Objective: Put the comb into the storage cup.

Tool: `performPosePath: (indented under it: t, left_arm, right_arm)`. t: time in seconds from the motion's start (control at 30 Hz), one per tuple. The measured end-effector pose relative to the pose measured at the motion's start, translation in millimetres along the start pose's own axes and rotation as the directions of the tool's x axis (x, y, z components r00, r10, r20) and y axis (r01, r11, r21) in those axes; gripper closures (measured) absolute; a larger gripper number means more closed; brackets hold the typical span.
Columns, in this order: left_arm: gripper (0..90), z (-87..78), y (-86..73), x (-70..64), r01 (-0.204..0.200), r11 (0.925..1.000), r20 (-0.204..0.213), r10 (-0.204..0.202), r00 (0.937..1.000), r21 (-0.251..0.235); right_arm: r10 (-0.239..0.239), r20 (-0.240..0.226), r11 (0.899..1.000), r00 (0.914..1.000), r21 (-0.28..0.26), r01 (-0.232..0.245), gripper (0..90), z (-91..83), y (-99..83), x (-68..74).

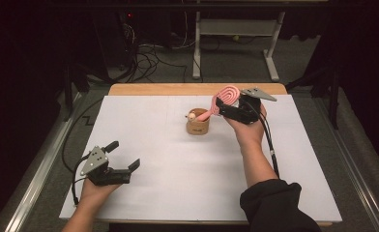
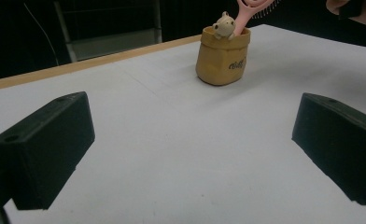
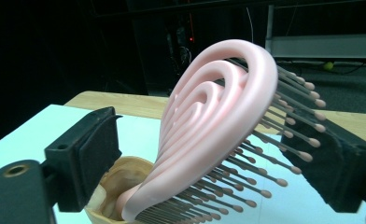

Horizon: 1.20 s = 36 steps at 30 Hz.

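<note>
The right claw is up over the far middle of the white counter, clenched on the head of a pink plastic hairbrush with looped open ribs and knob-tipped bristles. In the right gripper view the hairbrush stands between the two black jaws, its bristles pointing toward the jaw on that view's right and its smooth ribbed back toward the one on the left; the bristle tips seem to touch the right-hand pad, though the angle makes that hard to confirm.

The brush leans, head high and away from the person, with its handle slanting down into a small tan sack-shaped holder with dark lettering on its side. In the right gripper view the handle end dips inside the holder's rim. A little cream-coloured bear figure sits at the holder's mouth, just beside the handle, as the left gripper view shows; there the holder stands upright on the counter.

The left claw sits near the counter's near left corner, well apart from the holder, released, with its jaws spread wide and nothing between them. The person's left hand grips it from below, and a dark sleeve covers the right forearm.
</note>
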<state>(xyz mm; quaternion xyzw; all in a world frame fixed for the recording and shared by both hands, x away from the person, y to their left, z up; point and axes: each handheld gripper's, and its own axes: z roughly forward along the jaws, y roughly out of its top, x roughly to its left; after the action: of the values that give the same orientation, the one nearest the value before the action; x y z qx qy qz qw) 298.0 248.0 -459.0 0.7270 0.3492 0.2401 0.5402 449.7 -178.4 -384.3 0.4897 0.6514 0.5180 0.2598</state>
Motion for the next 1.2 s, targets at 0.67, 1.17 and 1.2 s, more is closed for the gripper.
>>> performPosePath:
  t: [0.67, 1.17, 1.2]
  left_arm:
    - [0.0, 3.1, -0.8, 0.4, 0.003, 0.9999, -0.004, -0.003, 1.0, 0.014]
    - [0.0, 4.4, -2.3, 2.0, 0.022, 0.9995, -0.009, -0.022, 0.9997, 0.021]
    - [0.0, 4.3, -2.4, 2.1, 0.025, 0.9995, -0.008, -0.024, 0.9997, 0.021]
  right_arm:
    - [-0.034, 0.013, 0.999, 0.9993, 0.005, 0.034, 0.5, -12.6, 5.0, -0.3]
    - [-0.088, -0.014, 0.996, 0.996, 0.002, 0.088, 0.5, -44.8, -13.2, 1.5]
    - [-0.092, -0.014, 0.996, 0.9957, 0.003, 0.092, 0.5, -46.8, -15.6, 1.1]
